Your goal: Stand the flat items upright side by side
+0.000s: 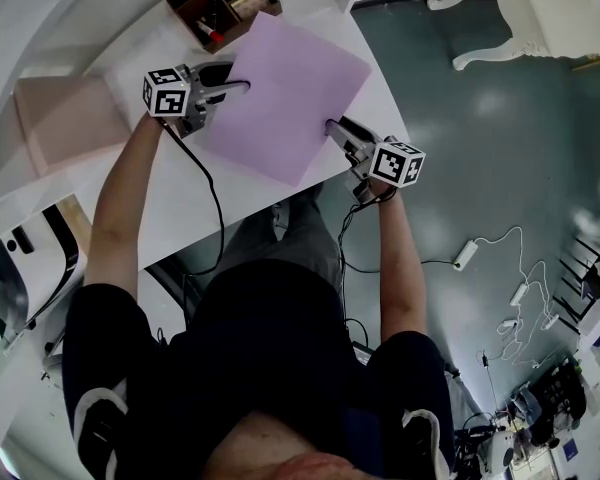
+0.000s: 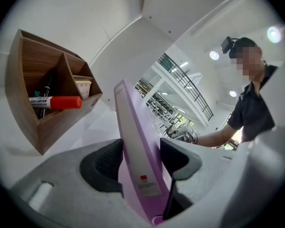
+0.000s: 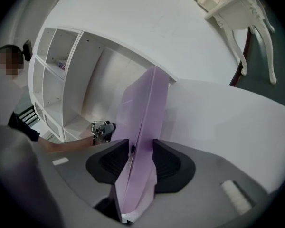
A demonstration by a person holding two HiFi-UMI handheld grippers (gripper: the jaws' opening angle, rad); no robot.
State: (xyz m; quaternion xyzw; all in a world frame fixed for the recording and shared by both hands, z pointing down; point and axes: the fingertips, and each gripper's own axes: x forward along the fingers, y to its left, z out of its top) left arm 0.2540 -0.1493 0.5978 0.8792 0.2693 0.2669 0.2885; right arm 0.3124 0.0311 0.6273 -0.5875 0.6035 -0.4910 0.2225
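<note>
Left gripper view has a wooden box up and to the left of the fingers, split into compartments. A red marker lies across the nearer compartment with something dark behind it. A cream pack stands in the next one. The folder is pale purple, thin and stiff, with a small printed label and a red square near its lower end. It runs edge-on between the fingers of the left gripper, and both pads are clenched on it. The right gripper grasps the opposite edge, its pads pressed to either face where the leaves spread slightly. In the head view the folder spans from one pair of fingers to the other over the white counter, its far corner by the box. Whether it touches the counter cannot be told.
</note>
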